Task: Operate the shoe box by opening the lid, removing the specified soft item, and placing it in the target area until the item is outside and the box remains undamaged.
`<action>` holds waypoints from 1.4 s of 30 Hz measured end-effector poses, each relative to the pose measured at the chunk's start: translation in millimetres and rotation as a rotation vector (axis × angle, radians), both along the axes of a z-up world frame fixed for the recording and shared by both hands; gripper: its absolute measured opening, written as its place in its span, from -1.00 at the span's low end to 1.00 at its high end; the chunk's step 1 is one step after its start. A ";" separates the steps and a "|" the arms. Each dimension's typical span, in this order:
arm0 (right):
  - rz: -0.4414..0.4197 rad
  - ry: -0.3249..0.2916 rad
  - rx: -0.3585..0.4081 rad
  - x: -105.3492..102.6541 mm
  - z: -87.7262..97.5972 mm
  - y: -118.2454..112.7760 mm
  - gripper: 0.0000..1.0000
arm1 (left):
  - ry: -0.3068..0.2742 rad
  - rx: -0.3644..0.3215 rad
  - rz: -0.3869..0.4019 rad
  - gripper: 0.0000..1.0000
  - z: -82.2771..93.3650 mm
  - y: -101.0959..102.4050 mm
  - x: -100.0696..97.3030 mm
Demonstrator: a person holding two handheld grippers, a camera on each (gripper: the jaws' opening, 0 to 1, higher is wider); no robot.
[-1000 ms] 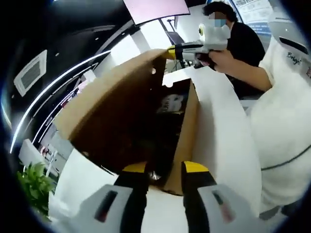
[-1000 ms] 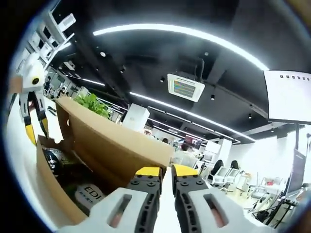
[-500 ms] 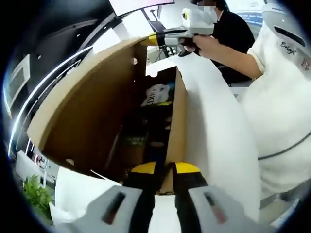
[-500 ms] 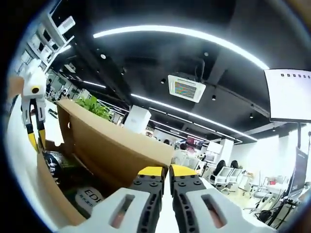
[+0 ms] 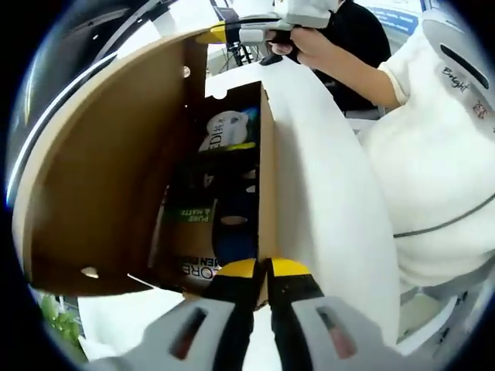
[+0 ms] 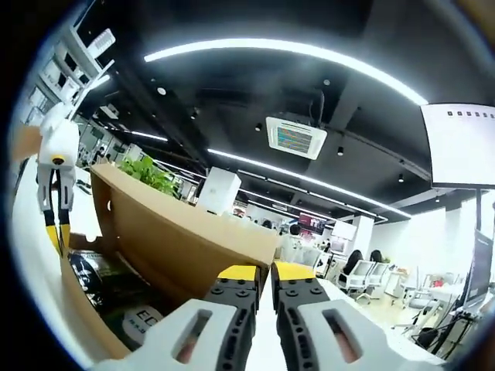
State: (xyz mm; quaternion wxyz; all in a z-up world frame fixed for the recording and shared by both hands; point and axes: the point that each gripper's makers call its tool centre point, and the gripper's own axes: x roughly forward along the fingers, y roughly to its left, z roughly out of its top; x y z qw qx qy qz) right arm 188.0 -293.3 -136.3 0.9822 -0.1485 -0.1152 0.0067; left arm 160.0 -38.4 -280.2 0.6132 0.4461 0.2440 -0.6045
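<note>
The brown cardboard shoe box lies on a white table, its lid swung up and open. Inside are printed packets, a white one at the far end and dark soft things nearer. My left gripper is shut on the near end of the box wall. My right gripper pinches the lid's far edge. In the right gripper view, the right gripper is shut on the lid, and the left gripper stands at the box's far end, above the contents.
The white table runs along the right side of the box. A person in a white top stands close by, another in black behind. A green plant and a screen are in the background.
My left gripper's jaws have come together onto the box wall. The lid has swung further up, and more of the inside of the box is exposed. The right gripper keeps its hold.
</note>
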 end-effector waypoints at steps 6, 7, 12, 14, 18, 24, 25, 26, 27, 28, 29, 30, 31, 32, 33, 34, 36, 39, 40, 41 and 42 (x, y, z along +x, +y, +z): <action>0.031 0.021 0.060 0.2 1.5 -1.5 -0.92 | 0.054 0.008 0.006 -0.96 -0.2 0.7 -0.6; 0.029 0.020 0.052 1.5 1.8 -1.3 -0.92 | 0.068 0.015 0.006 -0.96 -0.4 0.9 -1.0; 0.010 0.020 -0.028 8.0 6.1 -2.1 -0.91 | 0.129 0.031 0.011 -0.98 -1.1 1.2 -1.2; 0.011 0.025 -0.047 9.8 7.3 -1.5 -0.91 | 0.134 0.037 0.021 -0.98 -1.4 0.9 -1.4; 0.017 0.012 -0.030 12.8 11.3 -3.3 -0.95 | 0.118 0.049 0.013 -0.98 -2.2 0.6 -2.5; 0.073 0.015 0.073 17.7 13.7 -6.0 -0.98 | 0.126 0.044 0.017 -0.98 -2.5 0.4 -2.0; 0.069 0.016 0.068 18.5 14.1 -7.0 -0.98 | 0.124 0.044 0.016 -0.98 -2.6 0.3 -2.3; 0.069 0.016 0.066 18.6 14.8 -5.5 -0.98 | 0.124 0.045 0.017 -0.98 -2.7 0.4 -2.4; 0.067 0.018 0.068 19.0 15.3 -5.0 -0.98 | 0.120 0.047 0.015 -0.98 -2.7 0.3 -2.3; 0.062 0.021 0.069 19.3 15.3 -4.7 -0.98 | 0.117 0.048 0.014 -0.98 -2.7 0.3 -2.4; 0.055 0.020 0.066 19.5 15.3 -4.3 -0.98 | 0.112 0.050 0.013 -0.98 -2.7 0.2 -2.6; 0.052 0.019 0.069 19.7 15.3 -4.6 -0.98 | 0.107 0.050 0.014 -0.97 -2.8 0.0 -2.7; 0.049 0.019 0.072 19.7 15.3 -4.9 -0.99 | 0.103 0.052 0.014 -0.97 -2.8 0.1 -2.9; 0.048 0.019 0.078 19.6 15.3 -5.0 -0.99 | 0.098 0.052 0.013 -0.97 -2.7 0.2 -2.8; 0.047 0.019 0.081 19.6 15.4 -5.0 -0.99 | 0.097 0.052 0.013 -0.97 -2.7 0.2 -3.0; 0.045 0.020 0.086 19.6 15.4 -5.2 -0.99 | 0.095 0.052 0.014 -0.97 -2.6 0.3 -3.0; 0.044 0.023 0.088 20.1 15.8 -5.3 -0.99 | 0.093 0.048 0.008 -0.97 -2.4 0.3 -3.1; 0.046 0.038 0.088 22.6 17.5 -6.4 -0.99 | 0.103 0.037 0.010 -0.97 -2.3 0.4 -3.2; 0.048 0.042 0.096 24.1 17.8 -6.8 -0.99 | 0.104 0.036 0.009 -0.97 -2.2 0.3 -3.3; 0.050 0.043 0.100 25.0 18.1 -7.1 -0.99 | 0.103 0.038 0.010 -0.97 -2.2 0.2 -3.3; 0.051 0.044 0.108 26.0 18.3 -7.1 -0.99 | 0.100 0.041 0.010 -0.97 -2.2 0.2 -3.5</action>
